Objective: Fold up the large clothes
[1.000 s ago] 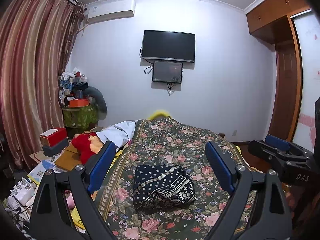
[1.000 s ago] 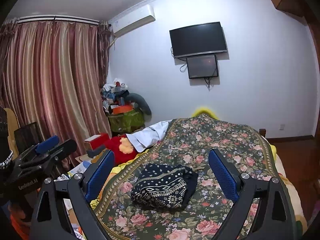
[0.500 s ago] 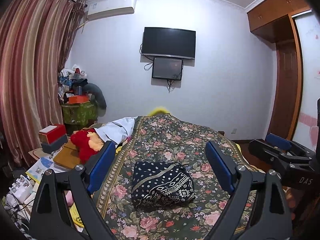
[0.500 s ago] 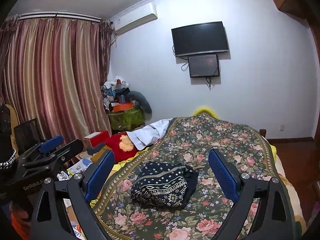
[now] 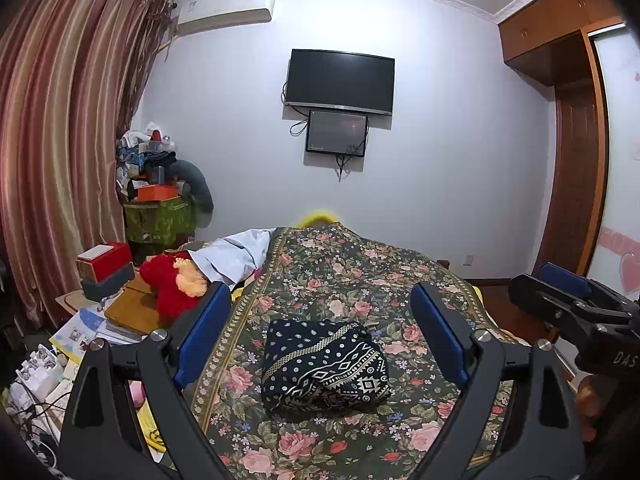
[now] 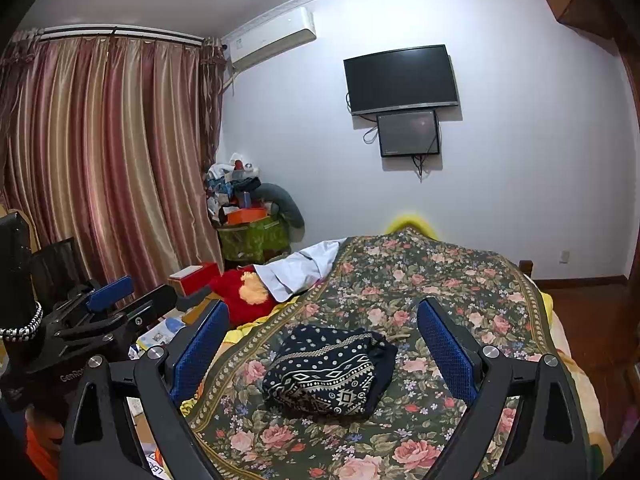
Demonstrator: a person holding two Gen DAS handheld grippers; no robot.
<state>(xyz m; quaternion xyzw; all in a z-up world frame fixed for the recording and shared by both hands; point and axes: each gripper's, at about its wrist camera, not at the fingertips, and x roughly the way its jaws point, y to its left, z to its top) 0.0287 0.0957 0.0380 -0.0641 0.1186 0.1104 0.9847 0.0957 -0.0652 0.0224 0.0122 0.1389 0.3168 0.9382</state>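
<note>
A dark navy garment with white dots and geometric bands (image 5: 325, 364) lies folded into a compact bundle on the floral bedspread (image 5: 360, 280). It also shows in the right wrist view (image 6: 328, 372). My left gripper (image 5: 320, 336) is open and empty, held above and short of the bundle. My right gripper (image 6: 324, 344) is open and empty too, also short of the bundle. The right gripper appears at the right edge of the left wrist view (image 5: 576, 304); the left gripper appears at the left of the right wrist view (image 6: 100, 312).
A red plush toy (image 5: 168, 284) and a white cloth (image 5: 236, 256) lie at the bed's left side. Boxes, books and cables (image 5: 100, 304) crowd a low table on the left. Curtains (image 5: 60, 140) hang left; a wardrobe (image 5: 576, 160) stands right.
Both grippers have drawn back and tilted slightly; the folded bundle sits a little lower in both views. The bundle itself has not moved.
</note>
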